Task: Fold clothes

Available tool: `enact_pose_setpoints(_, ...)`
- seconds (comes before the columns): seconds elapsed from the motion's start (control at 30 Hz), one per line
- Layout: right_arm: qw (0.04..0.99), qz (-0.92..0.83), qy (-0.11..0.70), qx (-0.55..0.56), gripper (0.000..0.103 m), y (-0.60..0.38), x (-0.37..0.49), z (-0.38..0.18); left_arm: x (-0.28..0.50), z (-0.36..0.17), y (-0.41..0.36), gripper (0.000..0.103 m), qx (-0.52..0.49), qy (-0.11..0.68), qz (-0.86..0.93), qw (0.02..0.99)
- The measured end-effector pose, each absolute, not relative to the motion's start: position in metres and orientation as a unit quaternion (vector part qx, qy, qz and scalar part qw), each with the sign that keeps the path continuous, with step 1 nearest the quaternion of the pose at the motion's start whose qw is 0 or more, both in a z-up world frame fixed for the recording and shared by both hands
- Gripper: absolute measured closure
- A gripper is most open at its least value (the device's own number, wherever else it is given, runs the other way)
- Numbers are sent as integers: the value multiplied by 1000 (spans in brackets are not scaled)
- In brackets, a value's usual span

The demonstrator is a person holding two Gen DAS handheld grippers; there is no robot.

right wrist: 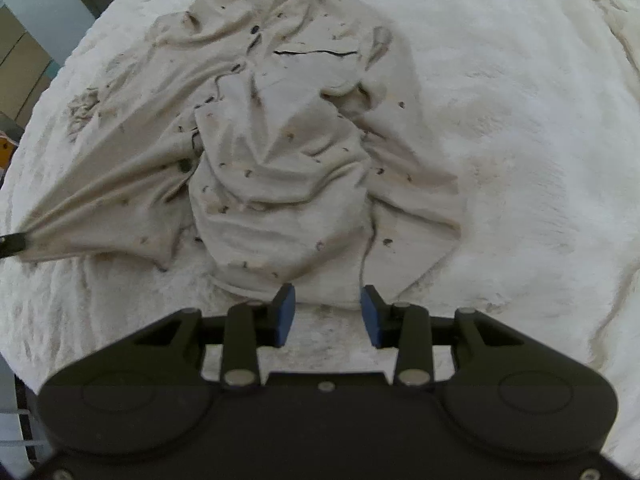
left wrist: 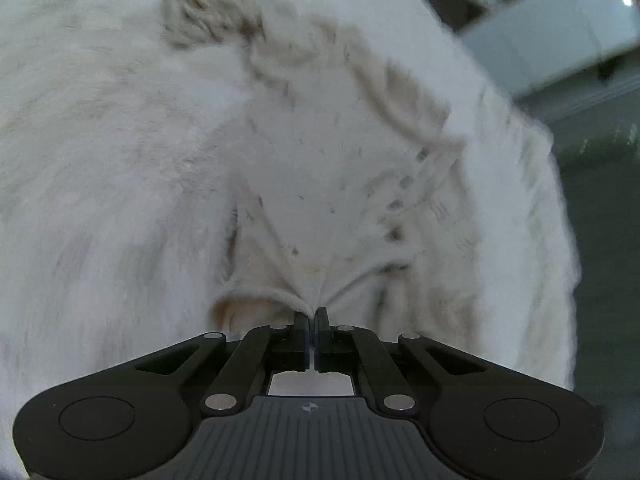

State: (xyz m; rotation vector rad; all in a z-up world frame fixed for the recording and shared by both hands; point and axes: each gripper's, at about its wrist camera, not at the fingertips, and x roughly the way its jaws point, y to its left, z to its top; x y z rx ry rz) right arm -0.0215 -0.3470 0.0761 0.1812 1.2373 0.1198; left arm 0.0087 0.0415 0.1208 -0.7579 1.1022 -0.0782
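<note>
A cream garment with small dark specks (right wrist: 280, 152) lies crumpled on a white fluffy blanket (right wrist: 520, 120). My left gripper (left wrist: 312, 314) is shut on an edge of the garment (left wrist: 316, 200), which stretches away from it. In the right wrist view that gripper's tip (right wrist: 12, 244) shows at the far left, pulling a corner taut. My right gripper (right wrist: 328, 300) is open, its blue pads (right wrist: 285, 312) just short of the garment's near hem, holding nothing.
The white blanket (left wrist: 100, 160) covers the whole surface in both views. Pale cabinets (left wrist: 560, 32) and a dark floor (left wrist: 600, 240) show beyond its right edge in the left wrist view. Cabinet doors (right wrist: 36, 12) show at the upper left of the right wrist view.
</note>
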Motion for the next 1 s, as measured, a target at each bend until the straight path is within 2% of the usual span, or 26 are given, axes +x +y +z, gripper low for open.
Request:
enact_pose_setpoints(0.13,812,74,574,73,67,-343,-21,84,-30,151,50,103,-381,509,4,771)
enact_pose_setpoints(0.2,812,79,575,65,67,-341,-19,84,-44,136,56,103,-382,528,39,758)
enact_pose_setpoints(0.27,811,80,576,60,67,-340,-18,82,-45,114,59,103,-338,569,83,746)
enact_pose_setpoints(0.3,811,80,577,58,67,-340,-18,82,-45,106,60,101,-295,580,85,754)
enact_pose_setpoints(0.33,812,83,576,48,67,-339,-17,82,-46,103,59,87,-272,583,82,761)
enact_pose_setpoints(0.37,812,85,576,41,67,-339,-17,83,-40,96,55,79,-207,591,69,776)
enact_pose_setpoints(0.4,811,87,577,36,65,-339,-17,82,-31,88,51,62,-141,600,50,786)
enact_pose_setpoints(0.43,810,88,579,30,65,-340,-17,81,-27,83,48,56,-111,603,42,789)
enact_pose_setpoints(0.53,808,88,583,3,62,-343,-20,75,-16,57,38,53,52,611,3,790)
enact_pose_setpoints(0.57,807,89,584,-11,59,-342,-22,72,-7,43,35,52,114,609,-16,785)
enact_pose_setpoints(0.7,801,101,582,-95,46,-335,-28,53,6,18,21,48,253,568,-91,778)
enact_pose_setpoints(0.8,793,125,568,-178,45,-319,-32,37,13,7,2,49,309,536,-143,773)
enact_pose_setpoints(0.87,787,145,552,-233,45,-306,-34,25,18,10,-5,75,310,526,-161,775)
enact_pose_setpoints(0.9,786,151,545,-249,45,-302,-34,22,21,14,-8,96,305,520,-175,778)
enact_pose_setpoints(1.0,783,172,517,-301,46,-286,-31,9,23,29,-9,100,291,500,-189,794)
